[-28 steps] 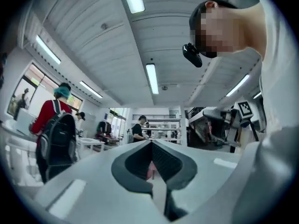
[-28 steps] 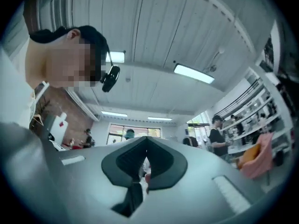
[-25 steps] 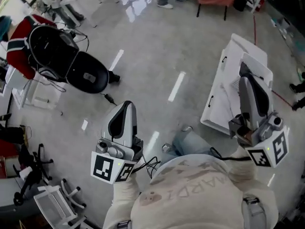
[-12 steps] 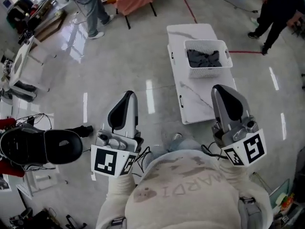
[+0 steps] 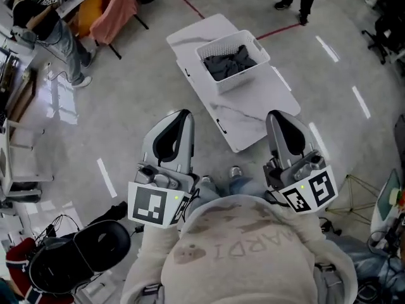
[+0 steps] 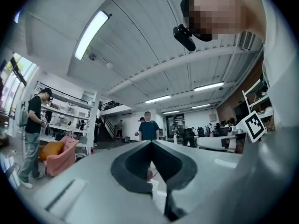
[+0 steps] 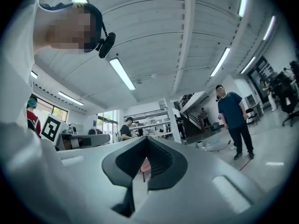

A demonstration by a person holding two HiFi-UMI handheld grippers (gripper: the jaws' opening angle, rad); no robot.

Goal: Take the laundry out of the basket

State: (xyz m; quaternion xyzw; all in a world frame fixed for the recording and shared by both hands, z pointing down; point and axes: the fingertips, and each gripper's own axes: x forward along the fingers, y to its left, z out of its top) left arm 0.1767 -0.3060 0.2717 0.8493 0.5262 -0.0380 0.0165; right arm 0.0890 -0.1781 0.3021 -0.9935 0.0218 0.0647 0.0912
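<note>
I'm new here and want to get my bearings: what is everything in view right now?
table: one, white, on the floor ahead
basket: one, white, on the table's far end
laundry: one heap, dark grey, inside the basket
chair: one, draped in pink, far left
case: one, black, on the floor at near left
floor line: one, red, beyond the table
bystanders: two in the head view, at the far edge
sweatshirt: one, beige, on the wearer
left gripper: one, grey, jaws together, empty, held up
right gripper: one, grey, jaws together, empty, held up
</note>
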